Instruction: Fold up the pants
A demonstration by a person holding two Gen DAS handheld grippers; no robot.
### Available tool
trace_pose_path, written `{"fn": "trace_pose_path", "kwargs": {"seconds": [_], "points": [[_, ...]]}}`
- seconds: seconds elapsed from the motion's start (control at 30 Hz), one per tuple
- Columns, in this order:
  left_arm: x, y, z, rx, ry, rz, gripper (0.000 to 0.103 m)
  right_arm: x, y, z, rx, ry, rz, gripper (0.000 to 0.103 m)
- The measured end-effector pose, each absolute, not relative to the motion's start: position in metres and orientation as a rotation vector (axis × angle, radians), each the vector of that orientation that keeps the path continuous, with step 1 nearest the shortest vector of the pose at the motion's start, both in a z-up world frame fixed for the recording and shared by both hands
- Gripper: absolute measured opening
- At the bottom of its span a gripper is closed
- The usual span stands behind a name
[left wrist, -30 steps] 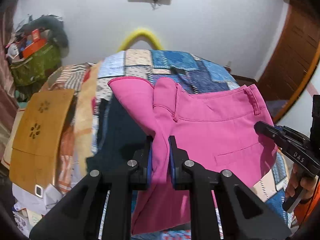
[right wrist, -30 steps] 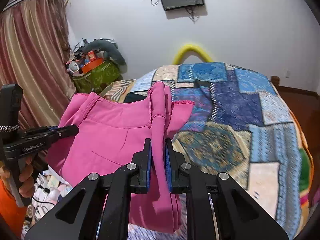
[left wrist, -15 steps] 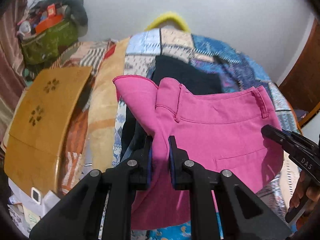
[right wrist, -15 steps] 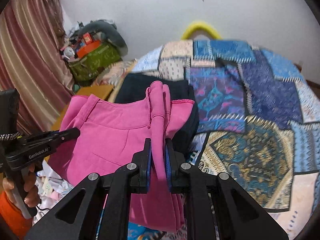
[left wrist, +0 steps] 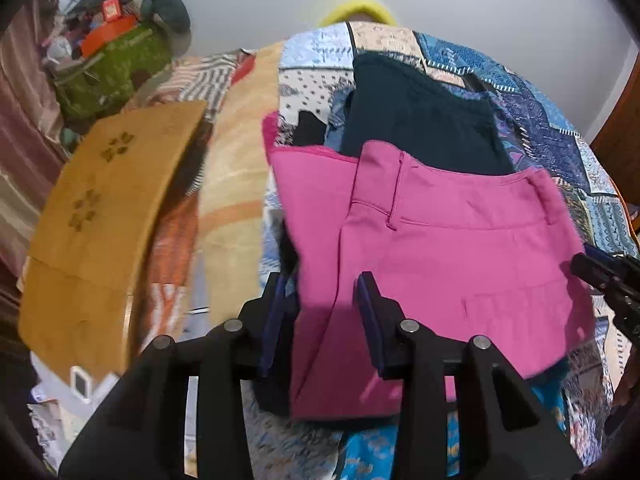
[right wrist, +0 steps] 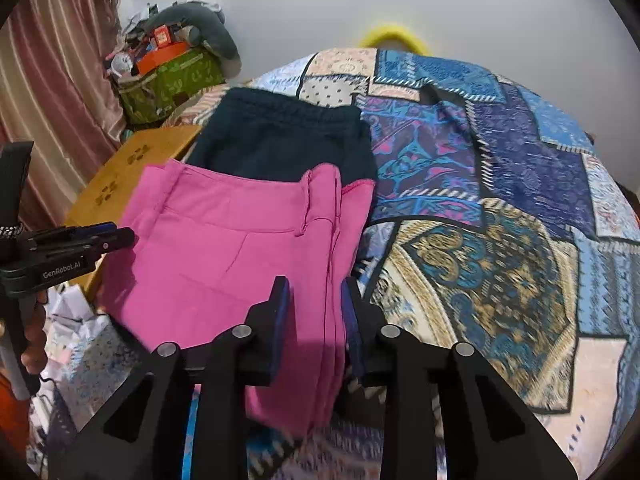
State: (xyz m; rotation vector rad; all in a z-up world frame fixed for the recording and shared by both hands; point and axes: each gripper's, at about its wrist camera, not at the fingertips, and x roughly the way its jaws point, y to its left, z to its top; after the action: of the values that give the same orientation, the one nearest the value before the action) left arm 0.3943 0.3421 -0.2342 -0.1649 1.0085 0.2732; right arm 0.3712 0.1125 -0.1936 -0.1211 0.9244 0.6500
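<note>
The pink pants (left wrist: 448, 256) lie folded on the patchwork bedspread (left wrist: 552, 140), partly over folded dark pants (left wrist: 420, 128). My left gripper (left wrist: 326, 296) is open, its jaws apart around the pink fabric's left edge without pinching it. In the right wrist view the pink pants (right wrist: 224, 240) lie left of centre. My right gripper (right wrist: 314, 298) is open, its jaws either side of the pants' right folded edge. The left gripper also shows in the right wrist view (right wrist: 116, 236), at the pants' left edge.
Dark pants (right wrist: 280, 136) lie beyond the pink ones. A wooden board (left wrist: 100, 216) stands left of the bed, with a cluttered green box (right wrist: 172, 80) behind. Patchwork bedspread (right wrist: 500, 220) stretches to the right. A yellow arc (right wrist: 394, 36) is at the far wall.
Both grippers have opened and let go of the pink pants, which dropped from hanging to lying on the bed over the dark pants. Both cameras tilted downward.
</note>
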Motion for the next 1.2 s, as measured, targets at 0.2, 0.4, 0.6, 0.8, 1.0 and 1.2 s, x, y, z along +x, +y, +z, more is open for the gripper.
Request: {"fn": "trace_pose_path", "kwargs": {"seconds": [0.2, 0.4, 0.6, 0.8, 1.0, 1.2], "points": [[0.343, 0.322, -0.170, -0.127, 0.900, 0.274, 0.041, 0.334, 0.084, -0.140, -0.059, 0.814, 0.691, 0.029], [0.265, 0.282, -0.078, -0.091, 0.708, 0.244, 0.041, 0.267, 0.054, -0.061, 0.011, 0.626, 0.754, 0.029], [0.176, 0.231, -0.006, -0.069, 0.516, 0.195, 0.041, 0.190, 0.027, 0.001, 0.046, 0.445, 0.820, 0.029], [0.093, 0.180, 0.023, -0.023, 0.362, 0.204, 0.042, 0.110, 0.006, 0.032, 0.053, 0.290, 0.863, 0.029], [0.034, 0.148, 0.027, 0.015, 0.243, 0.266, 0.064, 0.055, -0.006, 0.031, 0.035, 0.180, 0.802, 0.055], [0.005, 0.142, 0.027, -0.027, 0.196, 0.289, 0.092, 0.045, -0.012, 0.024, 0.037, 0.161, 0.726, 0.092]]}}
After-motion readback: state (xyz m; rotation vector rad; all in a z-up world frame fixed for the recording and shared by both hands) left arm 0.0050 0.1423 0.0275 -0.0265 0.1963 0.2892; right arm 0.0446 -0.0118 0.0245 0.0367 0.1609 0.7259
